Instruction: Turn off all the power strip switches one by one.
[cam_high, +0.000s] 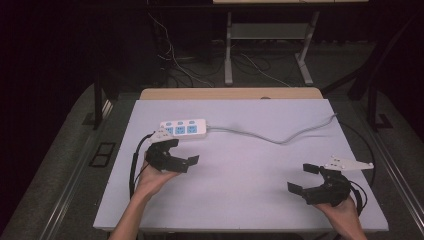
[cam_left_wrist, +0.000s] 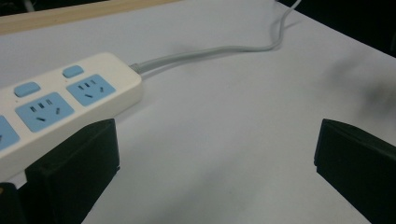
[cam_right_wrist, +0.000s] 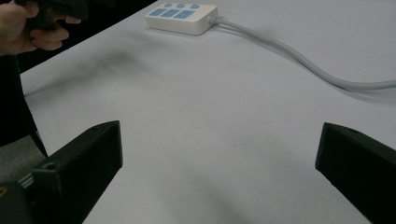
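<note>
The power strip (cam_high: 183, 128), white with three pale-blue socket faces, lies on the white table (cam_high: 240, 200) toward its far left part, long side running left to right. Seen from the high view, its grey cable (cam_high: 280, 137) leaves the right end and snakes across the surface to the far right edge. The left gripper (cam_high: 182, 151) is held in the person's left hand (cam_high: 152, 177) just in front of the strip's left end, jaws spread apart and clasping nothing. The right gripper (cam_high: 302, 178) sits in the right hand (cam_high: 345, 210) near the table's right front corner, well apart from the strip, its jaws likewise spread and empty. Black cables loop from each gripper over the table's edges.

In the left gripper view, the power strip (cam_left_wrist: 60, 105) runs in from the left edge, two sockets and two blue switches plain to see, and the near side of the strip sits just behind the left jaw. Whether they touch cannot be told. The cable (cam_left_wrist: 210, 51) curves away to the upper right. Bare table lies between the wide-set jaws.

In the right gripper view, the power strip (cam_right_wrist: 181, 17) rests far off at the top, its cable (cam_right_wrist: 303, 63) sweeping to the right edge. The left hand (cam_right_wrist: 28, 28) shows at the upper left corner. The jaws stand wide with only table between them.
</note>
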